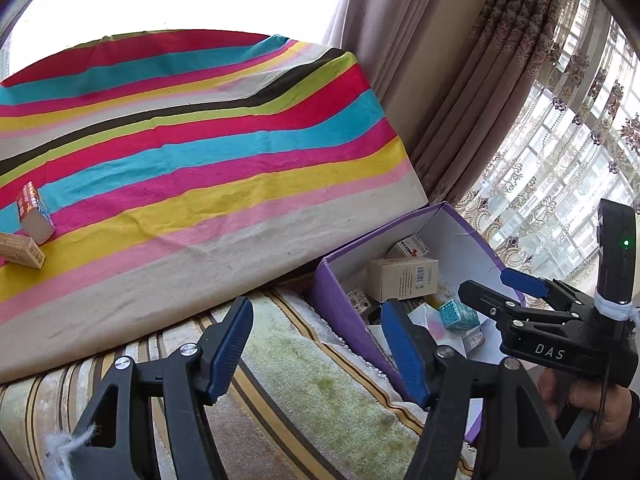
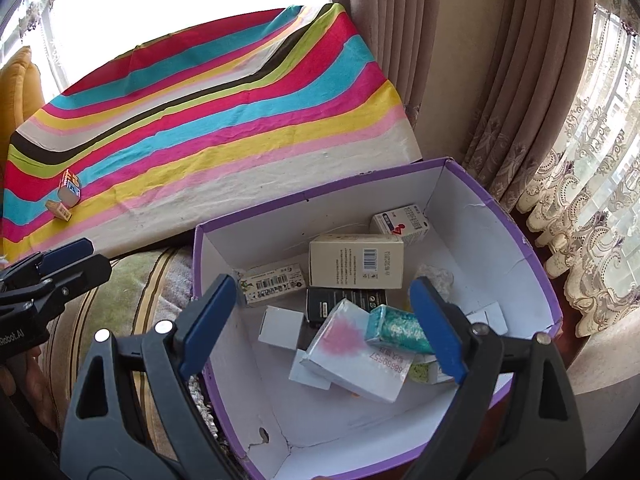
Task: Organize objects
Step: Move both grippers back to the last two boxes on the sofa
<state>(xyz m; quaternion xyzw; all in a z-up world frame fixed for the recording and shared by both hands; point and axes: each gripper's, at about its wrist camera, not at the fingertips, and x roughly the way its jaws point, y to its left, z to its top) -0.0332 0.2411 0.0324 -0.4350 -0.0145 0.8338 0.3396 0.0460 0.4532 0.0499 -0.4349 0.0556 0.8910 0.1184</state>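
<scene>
Two small cartons [image 2: 64, 196] lie at left of frame on the striped cloth [image 2: 224, 120]. Left tool [image 1: 316, 350]: released, empty, over the sofa cushion. Purple box [image 2: 532, 256], centre-right, holds the sorted cartons, teal packet [image 2: 396, 328] included. Right tool [image 2: 324, 324]: released, empty, above the box.

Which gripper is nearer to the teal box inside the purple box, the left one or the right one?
The right. The right gripper hangs open over the purple box, its fingertips flanking the teal box. The left gripper is open too, above the striped cushion beside the purple box.
</scene>
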